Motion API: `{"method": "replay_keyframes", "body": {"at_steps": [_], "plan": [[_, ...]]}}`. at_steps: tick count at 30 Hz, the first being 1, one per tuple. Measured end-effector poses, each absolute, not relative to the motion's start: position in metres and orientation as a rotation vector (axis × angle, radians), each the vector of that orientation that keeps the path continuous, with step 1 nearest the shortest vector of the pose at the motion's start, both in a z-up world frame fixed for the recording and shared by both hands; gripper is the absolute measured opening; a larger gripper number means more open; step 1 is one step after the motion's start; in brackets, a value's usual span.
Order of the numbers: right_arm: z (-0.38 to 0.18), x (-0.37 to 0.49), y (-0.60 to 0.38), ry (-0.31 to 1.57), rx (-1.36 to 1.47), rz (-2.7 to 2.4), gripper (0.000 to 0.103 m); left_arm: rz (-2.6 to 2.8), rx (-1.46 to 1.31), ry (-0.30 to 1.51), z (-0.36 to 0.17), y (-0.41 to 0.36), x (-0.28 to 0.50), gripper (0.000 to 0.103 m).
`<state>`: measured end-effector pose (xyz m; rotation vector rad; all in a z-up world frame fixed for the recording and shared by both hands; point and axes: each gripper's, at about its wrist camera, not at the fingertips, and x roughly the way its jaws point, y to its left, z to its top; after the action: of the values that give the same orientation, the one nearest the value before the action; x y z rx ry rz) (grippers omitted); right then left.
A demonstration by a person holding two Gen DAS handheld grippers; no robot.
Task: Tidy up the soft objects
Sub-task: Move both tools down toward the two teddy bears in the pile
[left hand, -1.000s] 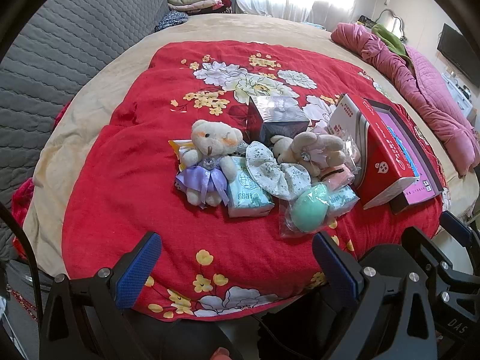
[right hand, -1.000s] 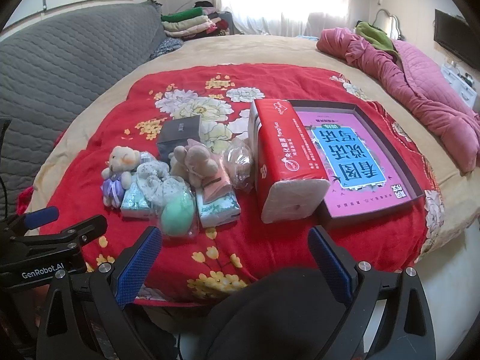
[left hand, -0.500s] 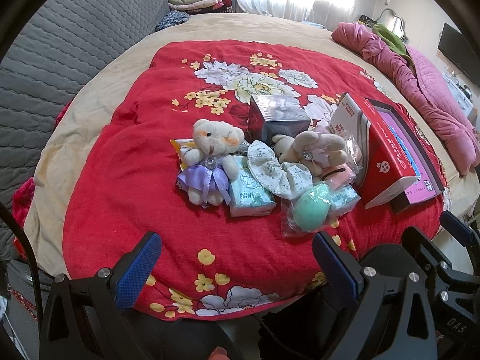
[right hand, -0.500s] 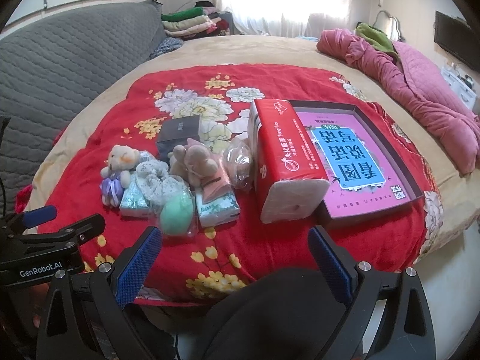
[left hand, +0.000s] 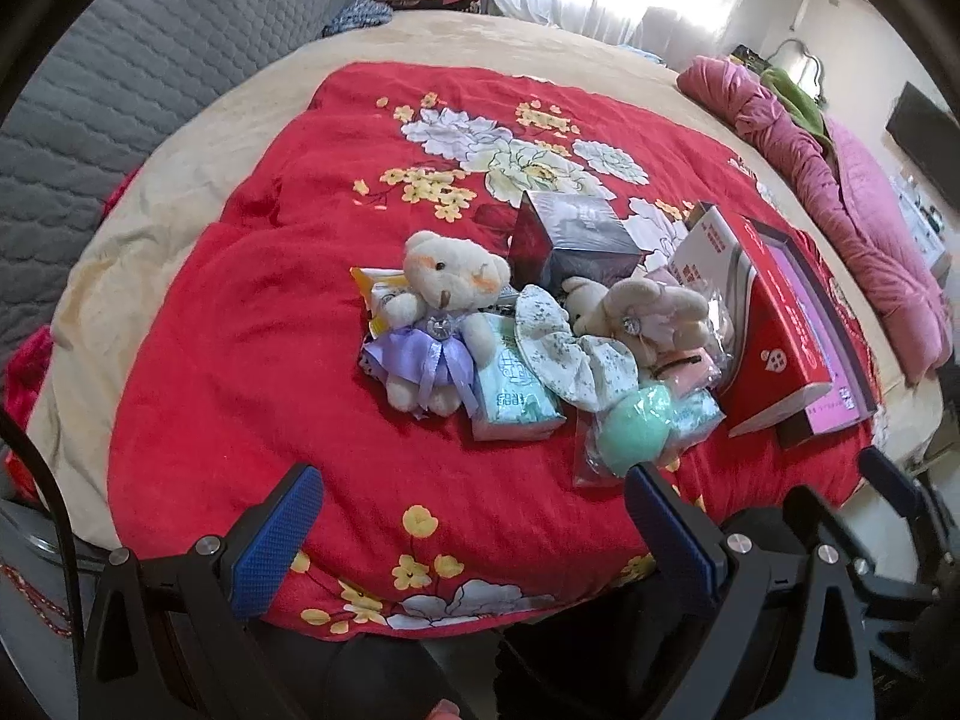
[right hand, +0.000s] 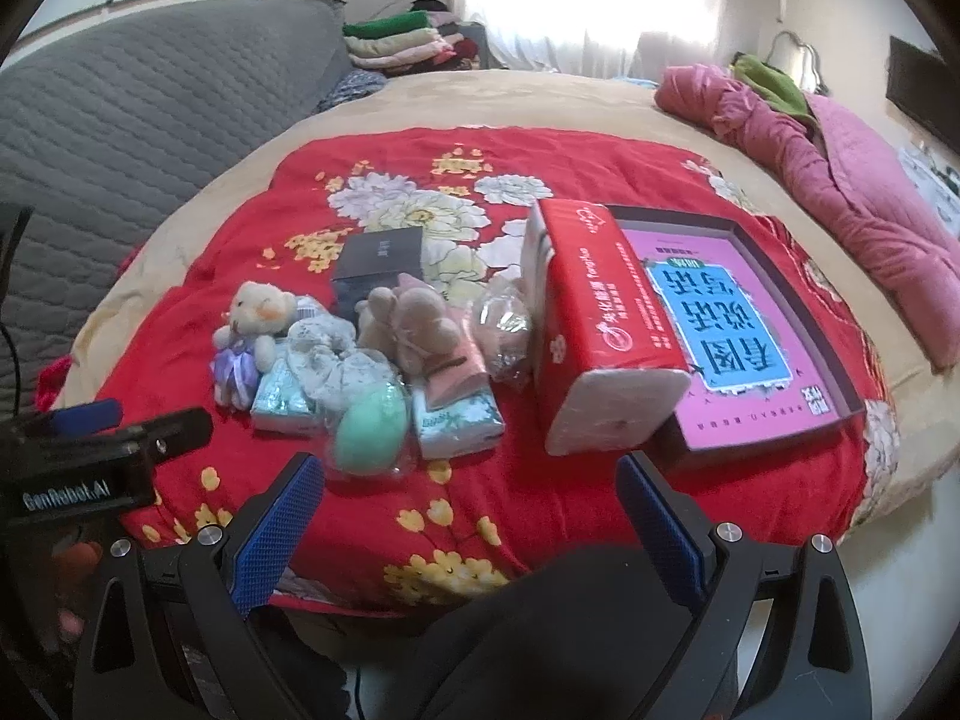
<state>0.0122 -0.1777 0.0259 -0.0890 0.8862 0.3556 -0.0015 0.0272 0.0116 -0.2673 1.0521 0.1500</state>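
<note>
Both claws gape wide, empty: left claw (left hand: 468, 525), right claw (right hand: 471, 513). Bear (left hand: 435, 315), bunny (left hand: 636, 315) and tissue packs (left hand: 510, 393) cluster mid-blanket (left hand: 252, 360) on the bed (left hand: 150, 222).

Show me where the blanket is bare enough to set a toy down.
Free: the red blanket left of the bear, the near strip between the pile and both open claws, and the flowered far part behind the dark box. Crowded: from the bear across to the tissue pack and tray.
</note>
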Motion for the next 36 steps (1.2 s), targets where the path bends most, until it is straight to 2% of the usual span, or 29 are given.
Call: {"method": "replay_keyframes", "body": {"at_steps": [16, 22, 29, 36], "plan": [[0.021, 0.067, -0.151, 0.958, -0.212, 0.385, 0.098, 0.220, -0.329, 1.133, -0.009, 0.086, 0.038, 0.101], [0.009, 0.091, -0.121, 0.992, -0.382, 0.461, 0.098, 0.189, -0.352, 1.172, -0.024, 0.093, 0.053, 0.101], [0.005, 0.119, -0.108, 1.016, -0.395, 0.509, 0.098, 0.174, -0.372, 1.189, -0.036, 0.098, 0.068, 0.101], [0.007, 0.140, -0.101, 1.026, -0.414, 0.539, 0.098, 0.141, -0.457, 1.240, -0.059, 0.105, 0.079, 0.084]]}}
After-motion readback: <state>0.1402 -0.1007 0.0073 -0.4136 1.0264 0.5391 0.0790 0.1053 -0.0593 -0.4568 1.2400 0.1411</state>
